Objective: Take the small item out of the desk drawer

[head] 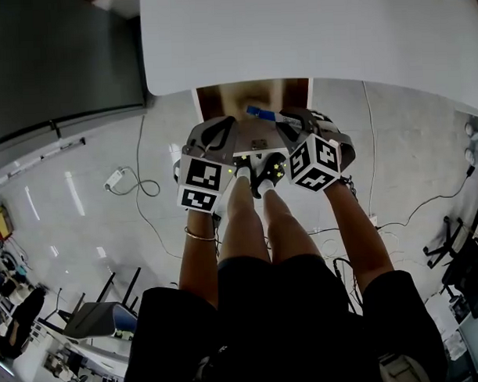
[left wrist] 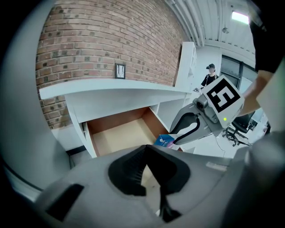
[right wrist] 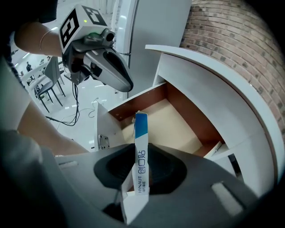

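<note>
The desk drawer (head: pixel 220 97) stands pulled out under the white desk top (head: pixel 296 35), its wooden bottom (left wrist: pixel 120 133) bare. My right gripper (head: pixel 287 116) is shut on a small blue and white box (right wrist: pixel 141 156), which stands upright between its jaws above the drawer's front. The box (head: pixel 260 113) pokes out toward the drawer in the head view, and its blue end (left wrist: pixel 165 140) shows in the left gripper view. My left gripper (head: pixel 225 122) hovers beside it at the left, shut and holding nothing (left wrist: pixel 151 178).
The drawer's inside (right wrist: pixel 173 124) has brown side walls. A brick wall (left wrist: pixel 98 40) rises behind the desk. Cables and a power strip (head: pixel 113 180) lie on the glossy floor at the left. Office chairs (head: pixel 460 257) stand at the right. The person's legs and shoes (head: pixel 258 174) are below the grippers.
</note>
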`<state>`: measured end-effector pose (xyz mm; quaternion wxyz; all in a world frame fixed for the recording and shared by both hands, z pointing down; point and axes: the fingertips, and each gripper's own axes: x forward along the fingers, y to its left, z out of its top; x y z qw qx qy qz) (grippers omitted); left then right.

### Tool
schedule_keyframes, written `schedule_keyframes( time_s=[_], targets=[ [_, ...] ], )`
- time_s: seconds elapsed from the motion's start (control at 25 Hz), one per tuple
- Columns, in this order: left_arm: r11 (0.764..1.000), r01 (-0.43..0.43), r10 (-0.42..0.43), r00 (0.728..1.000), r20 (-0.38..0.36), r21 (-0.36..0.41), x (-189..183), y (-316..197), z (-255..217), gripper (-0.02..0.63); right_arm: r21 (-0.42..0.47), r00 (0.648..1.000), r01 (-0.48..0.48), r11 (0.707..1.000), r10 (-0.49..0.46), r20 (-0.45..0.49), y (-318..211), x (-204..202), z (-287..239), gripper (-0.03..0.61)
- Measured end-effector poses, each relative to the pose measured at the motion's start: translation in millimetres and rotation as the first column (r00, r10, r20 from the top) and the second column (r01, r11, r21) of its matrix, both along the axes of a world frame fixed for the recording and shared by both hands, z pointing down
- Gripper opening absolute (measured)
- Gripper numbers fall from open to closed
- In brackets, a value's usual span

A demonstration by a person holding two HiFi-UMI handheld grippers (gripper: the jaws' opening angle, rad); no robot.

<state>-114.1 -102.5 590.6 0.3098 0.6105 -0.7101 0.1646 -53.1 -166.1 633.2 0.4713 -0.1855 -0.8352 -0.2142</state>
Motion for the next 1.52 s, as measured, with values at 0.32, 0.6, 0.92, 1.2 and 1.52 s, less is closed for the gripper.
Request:
schedule_keyframes(
  time_s=[0.32,0.6,0.92,1.2,1.52],
  targets=[
    [1.000,0.010,-0.010,1.000,0.013,0.022,-1.9,5.7,-28.4,0.000,-0.039,0.996,-0.072,0.997,0.074,0.057,-0.6,0.4,-31.9,0.100],
    [1.000,0.008,-0.009,0.999,0.036,0.029,-3.7,15.8,-50.5,0.000,-0.061,0.987,-0.119,0.991,0.125,0.103,0.4,1.8,-60.4,0.100],
    [0.999,0.023,-0.024,0.999,0.037,0.040,3.1,27.9,-71.7,0.000,-0.080,0.974,-0.167,0.983,0.177,0.141,2.3,5.3,-88.3,0.101],
    [0.998,0.045,-0.047,0.998,0.043,0.051,4.1,39.4,-91.1,0.000,-0.100,0.960,-0.202,0.974,0.217,0.177,1.7,9.6,-114.3,0.100],
    [0.997,0.034,-0.038,0.997,0.070,0.067,0.1,38.7,-118.6,0.000,-0.131,0.938,-0.243,0.961,0.267,0.222,-4.3,10.6,-149.9,0.100]
  ],
)
